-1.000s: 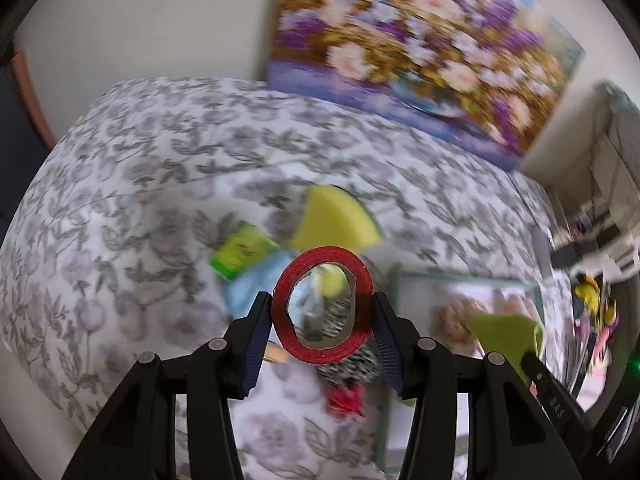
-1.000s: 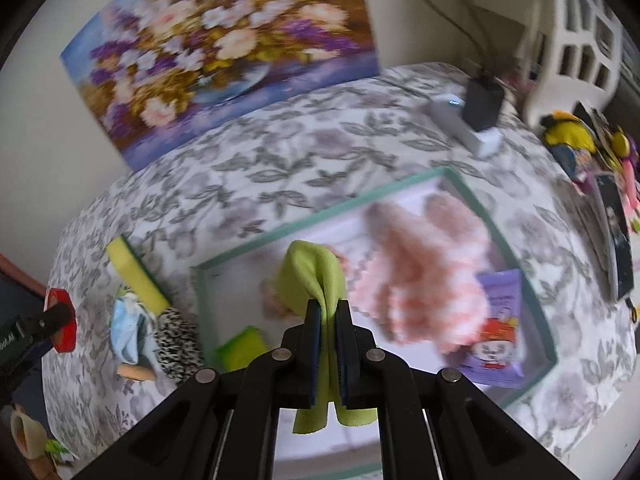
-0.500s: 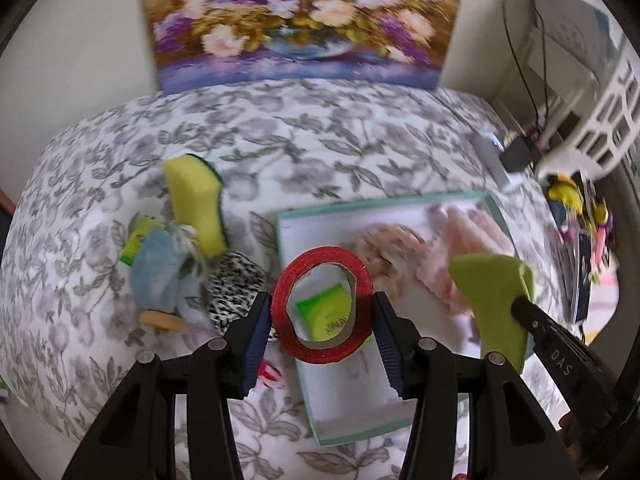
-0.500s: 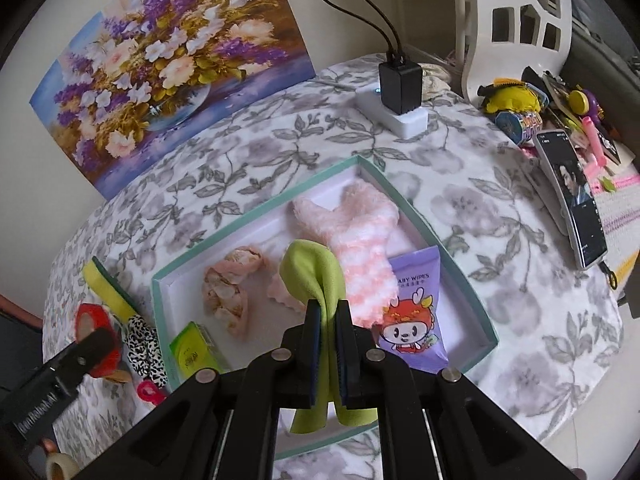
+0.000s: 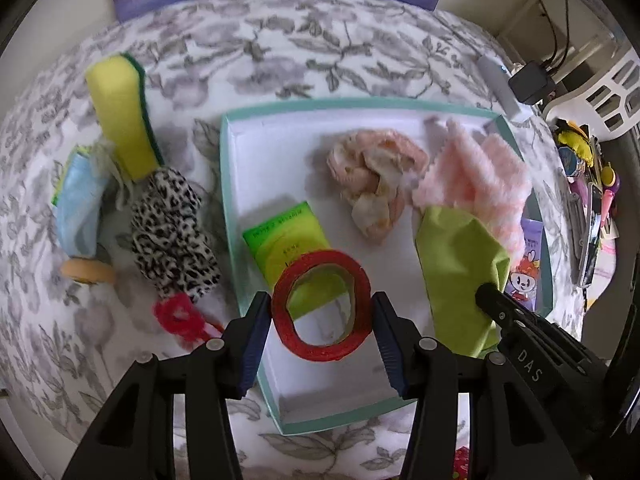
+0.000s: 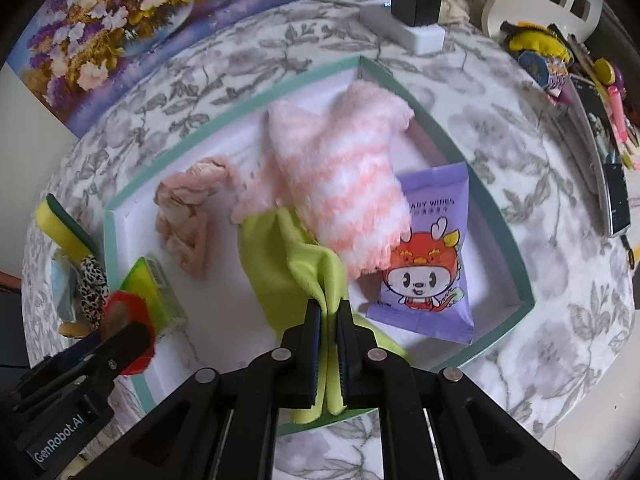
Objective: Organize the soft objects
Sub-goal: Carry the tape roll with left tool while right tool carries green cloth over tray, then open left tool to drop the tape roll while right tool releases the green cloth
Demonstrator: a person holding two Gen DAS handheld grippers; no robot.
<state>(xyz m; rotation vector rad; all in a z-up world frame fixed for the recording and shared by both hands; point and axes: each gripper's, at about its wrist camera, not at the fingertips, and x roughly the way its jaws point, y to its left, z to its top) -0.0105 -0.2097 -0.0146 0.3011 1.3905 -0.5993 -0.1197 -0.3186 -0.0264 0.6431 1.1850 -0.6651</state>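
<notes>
My left gripper (image 5: 320,322) is shut on a red tape roll (image 5: 320,304) and hangs over the near left part of the teal-rimmed white tray (image 5: 360,102). My right gripper (image 6: 328,344) pinches a lime green cloth (image 6: 288,264); its jaws are opening with the cloth still between the pads. The cloth's lower end rests in the tray against a pink fluffy sock (image 6: 340,176). Also in the tray lie a crumpled pink cloth (image 5: 372,176), a green packet (image 5: 284,240) and a purple wipes pack (image 6: 428,256).
Left of the tray on the flowered tablecloth lie a yellow sponge (image 5: 120,116), a leopard-print cloth (image 5: 172,224), a blue mask (image 5: 76,204) and a red scrunchie (image 5: 180,314). A power strip with a charger (image 6: 412,20) and a phone (image 6: 604,160) are beyond the tray.
The left gripper carried the red tape roll from above the left-hand pile to above the tray and came lower. The right gripper sank, bringing the green cloth down onto the tray floor.
</notes>
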